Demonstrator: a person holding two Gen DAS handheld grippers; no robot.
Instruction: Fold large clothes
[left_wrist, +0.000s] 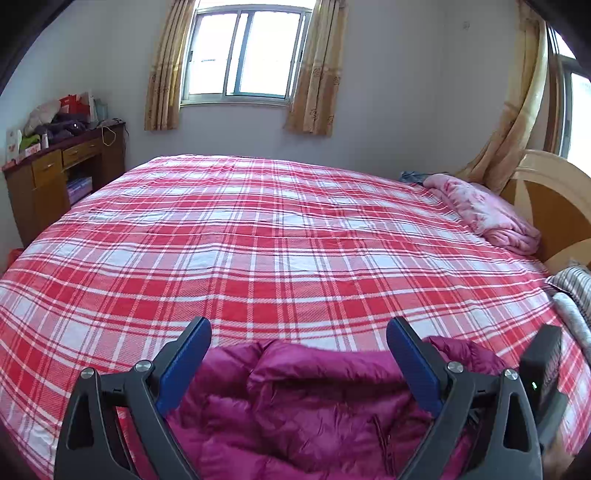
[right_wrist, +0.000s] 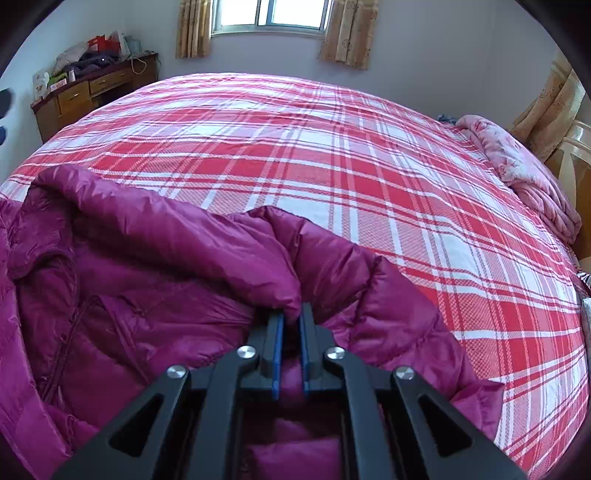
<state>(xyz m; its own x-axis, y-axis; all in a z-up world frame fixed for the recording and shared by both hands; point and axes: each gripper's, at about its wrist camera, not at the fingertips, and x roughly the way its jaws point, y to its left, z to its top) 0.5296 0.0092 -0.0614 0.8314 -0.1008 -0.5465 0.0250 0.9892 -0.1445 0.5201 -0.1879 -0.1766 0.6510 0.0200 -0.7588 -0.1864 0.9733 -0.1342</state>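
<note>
A magenta puffer jacket lies crumpled at the near edge of a bed with a red and white plaid sheet. My right gripper is shut on a fold of the jacket's padded fabric and holds it bunched between the blue pads. In the left wrist view the jacket sits below and between my left gripper's wide-open fingers, which hold nothing. A zipper runs down the jacket at the left.
A folded pink blanket lies at the bed's right side by the wooden headboard. A wooden desk with clutter stands at the left wall. Striped and grey cloth lies at the right edge. A black device sits beside the left gripper.
</note>
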